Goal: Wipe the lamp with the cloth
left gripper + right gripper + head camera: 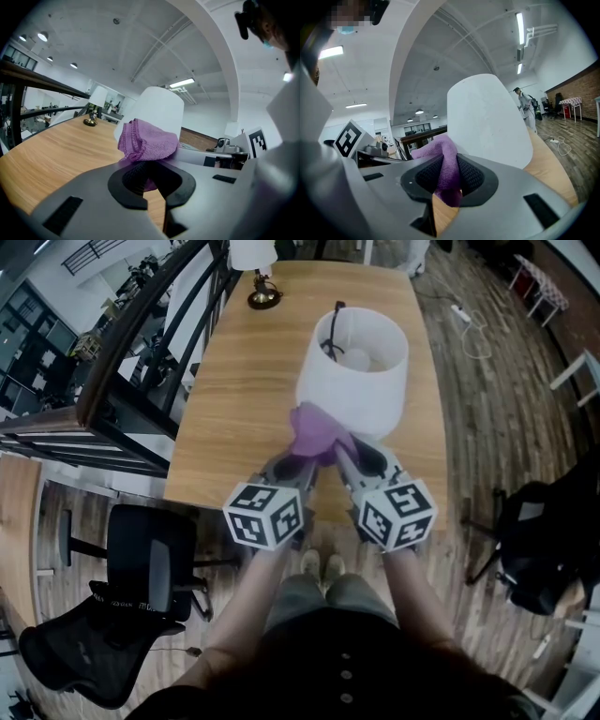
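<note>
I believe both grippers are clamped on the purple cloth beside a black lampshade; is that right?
Not quite: the lampshade is white, not black, as the head view shows. The left gripper and right gripper are indeed both clamped on the purple cloth beside it.

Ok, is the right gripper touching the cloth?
Touching. The right gripper view shows the cloth pinched between the right gripper's fingers, with purple fabric pressed against both.
</note>
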`<state>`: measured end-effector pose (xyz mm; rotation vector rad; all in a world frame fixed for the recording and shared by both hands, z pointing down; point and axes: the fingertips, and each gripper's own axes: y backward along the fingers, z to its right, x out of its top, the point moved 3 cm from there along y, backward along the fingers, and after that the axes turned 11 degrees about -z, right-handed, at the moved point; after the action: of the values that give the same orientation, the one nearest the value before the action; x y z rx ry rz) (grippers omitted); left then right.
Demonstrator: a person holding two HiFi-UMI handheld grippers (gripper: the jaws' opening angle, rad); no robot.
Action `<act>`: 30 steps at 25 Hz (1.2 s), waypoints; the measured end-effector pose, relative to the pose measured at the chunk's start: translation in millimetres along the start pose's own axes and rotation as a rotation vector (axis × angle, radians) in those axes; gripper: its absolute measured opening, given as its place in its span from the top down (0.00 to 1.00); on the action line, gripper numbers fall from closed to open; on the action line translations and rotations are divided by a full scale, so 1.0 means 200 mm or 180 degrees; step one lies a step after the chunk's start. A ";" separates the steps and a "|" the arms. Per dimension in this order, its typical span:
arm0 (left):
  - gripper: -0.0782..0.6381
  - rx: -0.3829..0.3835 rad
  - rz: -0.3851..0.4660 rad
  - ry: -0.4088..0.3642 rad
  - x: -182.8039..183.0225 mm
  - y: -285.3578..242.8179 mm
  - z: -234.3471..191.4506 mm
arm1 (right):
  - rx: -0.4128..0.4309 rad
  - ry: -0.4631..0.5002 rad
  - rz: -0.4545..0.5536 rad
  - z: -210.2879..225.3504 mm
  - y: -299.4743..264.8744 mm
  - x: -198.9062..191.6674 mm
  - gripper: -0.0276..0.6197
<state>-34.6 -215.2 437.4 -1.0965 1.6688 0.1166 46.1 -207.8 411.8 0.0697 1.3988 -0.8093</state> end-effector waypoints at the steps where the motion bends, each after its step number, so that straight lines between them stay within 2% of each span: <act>1: 0.88 -0.0002 -0.0022 -0.0005 -0.01 0.00 0.00 | -0.0002 -0.0006 -0.0016 0.00 0.00 -0.01 0.84; 6: 0.88 -0.0031 -0.0046 -0.0024 -0.03 0.00 0.04 | 0.0013 -0.0025 -0.0035 -0.01 0.02 -0.01 0.84; 12: 0.88 -0.0114 0.0109 -0.0078 0.01 0.03 0.13 | 0.0105 -0.0051 0.0128 -0.04 0.09 0.06 0.84; 20: 0.88 -0.0208 0.0337 -0.0281 0.15 0.08 0.23 | 0.0121 0.0167 0.0427 -0.06 0.21 0.21 0.84; 30: 0.88 -0.0282 0.0618 -0.0468 0.35 0.12 0.33 | -0.0038 0.0284 0.0781 0.00 0.37 0.44 0.84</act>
<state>-3.0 -205.8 342.7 -0.9650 1.6465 0.3903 82.6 -193.4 303.7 0.2661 1.4457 -0.5996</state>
